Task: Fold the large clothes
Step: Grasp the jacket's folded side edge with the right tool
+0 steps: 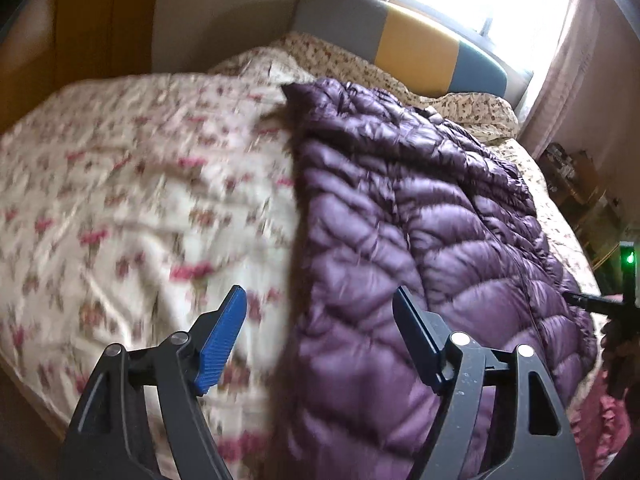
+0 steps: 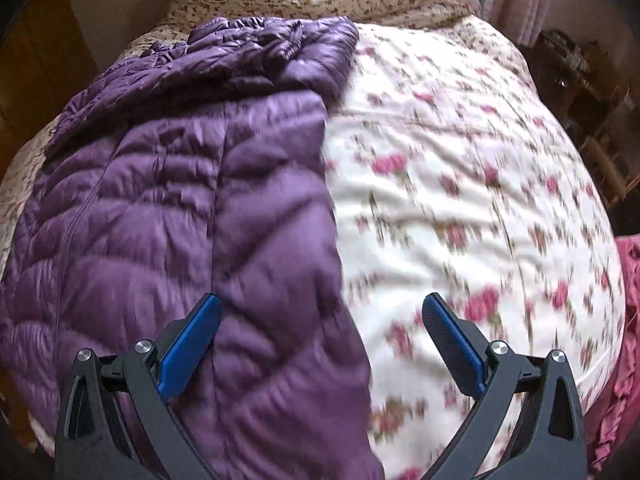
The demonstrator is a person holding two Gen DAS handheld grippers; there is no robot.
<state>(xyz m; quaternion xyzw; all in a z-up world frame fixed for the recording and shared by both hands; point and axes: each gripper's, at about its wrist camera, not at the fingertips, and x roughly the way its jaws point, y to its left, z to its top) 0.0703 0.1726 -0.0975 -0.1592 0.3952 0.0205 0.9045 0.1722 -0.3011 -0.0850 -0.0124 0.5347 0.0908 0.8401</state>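
We are looking down on a bed (image 1: 100, 184) covered by a floral quilt (image 2: 460, 184), with a purple jacket (image 1: 400, 240) lying lengthwise along the middle of it, its far end reaching toward the pillows (image 1: 460, 108) at the headboard (image 1: 400, 40) and its near end coming up to the bed's foot edge beneath us. Our left claw (image 1: 320, 332) is hanging open above the jacket's left edge, one blue pad (image 1: 222, 344) over the quilt and the other finger over the purple fabric, with nothing pinched between them. Our right claw (image 2: 320, 340) is likewise standing wide open above the jacket's right edge, its left pad (image 2: 188, 344) over the jacket and its right pad (image 2: 452, 344) over the quilt, gripping nothing. In the right wrist view the jacket's upper part is lying bunched and folded across itself near the pillows. Both views are showing blur on the quilt.
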